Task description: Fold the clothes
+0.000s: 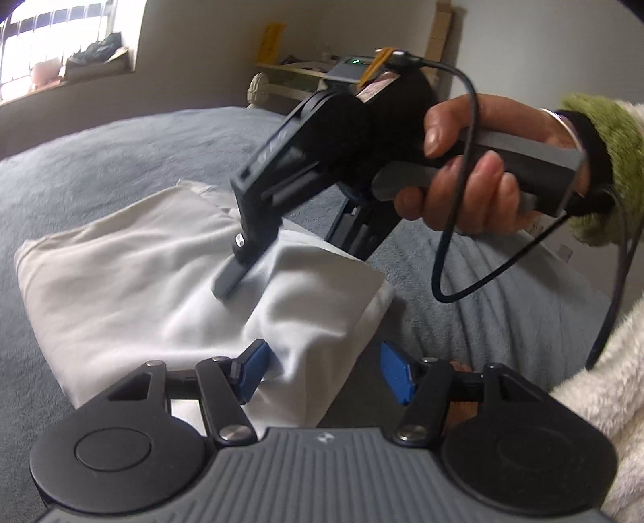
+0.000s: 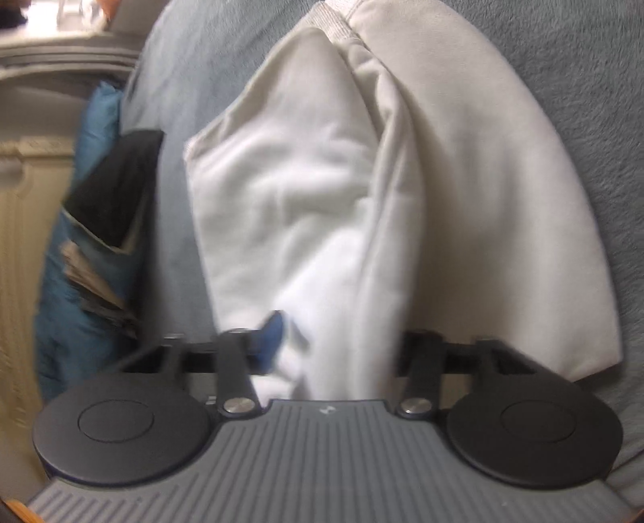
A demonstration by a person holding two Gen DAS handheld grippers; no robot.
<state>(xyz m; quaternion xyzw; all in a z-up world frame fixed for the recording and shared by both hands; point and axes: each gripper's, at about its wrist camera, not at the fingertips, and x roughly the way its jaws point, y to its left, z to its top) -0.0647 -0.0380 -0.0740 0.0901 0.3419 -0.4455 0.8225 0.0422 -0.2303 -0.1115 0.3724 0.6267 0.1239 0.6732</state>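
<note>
A white garment (image 1: 133,281) lies partly folded on a blue-grey blanket (image 1: 100,161). The left gripper (image 1: 322,370) stands wide open, its left finger touching the cloth's near fold. The right gripper (image 1: 257,257), in a hand (image 1: 475,169), presses into the cloth; whether it grips is unclear.

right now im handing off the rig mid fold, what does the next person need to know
Left gripper: open, the near corner of the white garment between its blue fingers, nothing gripped.
Right gripper: held in the person's right hand, one finger pressing down on top of the garment; its second finger is hidden, so open or shut is unclear.
Garment: on the grey-blue blanket, partly folded, layers doubled over and a ribbed hem at the far end.
Done: first folds in.
Left: probably another fold, then smoothing the bundle.
</note>
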